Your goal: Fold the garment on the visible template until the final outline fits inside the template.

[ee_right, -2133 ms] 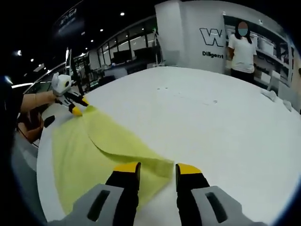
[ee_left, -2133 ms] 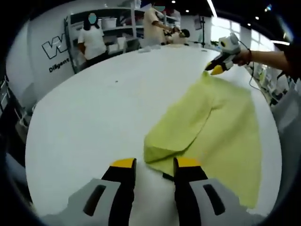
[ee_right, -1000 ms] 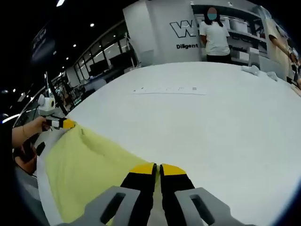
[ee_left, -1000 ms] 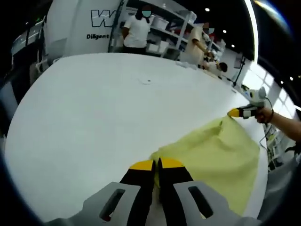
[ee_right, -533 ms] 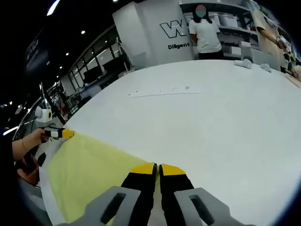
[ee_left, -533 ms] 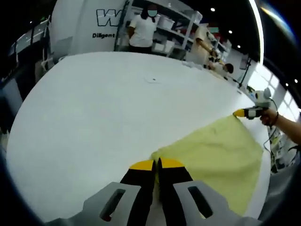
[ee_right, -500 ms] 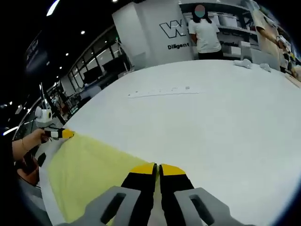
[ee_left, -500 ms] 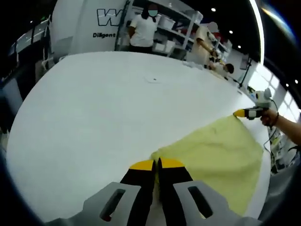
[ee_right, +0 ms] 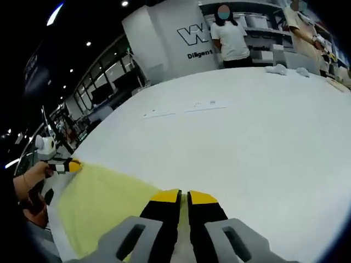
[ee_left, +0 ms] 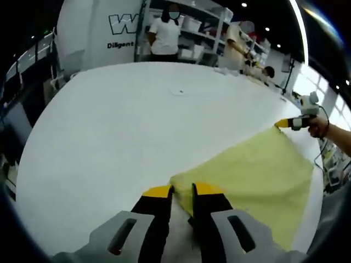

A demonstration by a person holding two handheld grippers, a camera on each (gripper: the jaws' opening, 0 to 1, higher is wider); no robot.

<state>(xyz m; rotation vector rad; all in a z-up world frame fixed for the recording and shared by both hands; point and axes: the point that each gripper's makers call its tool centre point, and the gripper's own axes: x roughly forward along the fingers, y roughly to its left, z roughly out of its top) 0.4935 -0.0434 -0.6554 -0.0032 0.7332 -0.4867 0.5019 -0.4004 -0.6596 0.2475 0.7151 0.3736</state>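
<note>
Since yellow garment [ee_left: 258,170] looks thin, limp & light, grip corners. Left tool [ee_left: 181,190] slightly parted at the near corner; right tool [ee_right: 183,194] pinched on its corner, near counter [ee_left: 109,126] edge.

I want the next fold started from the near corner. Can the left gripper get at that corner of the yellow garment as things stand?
Probably yes: the left gripper sits right at the yellow garment's corner, jaws slightly apart, nothing between.

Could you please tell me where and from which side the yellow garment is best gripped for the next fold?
Probably at a free corner. The yellow garment lies flat and spread on the white table, so thin edges are the only graspable parts. Come in low from outside the corner, sliding one jaw under the cloth, as the left gripper sits now.
</note>
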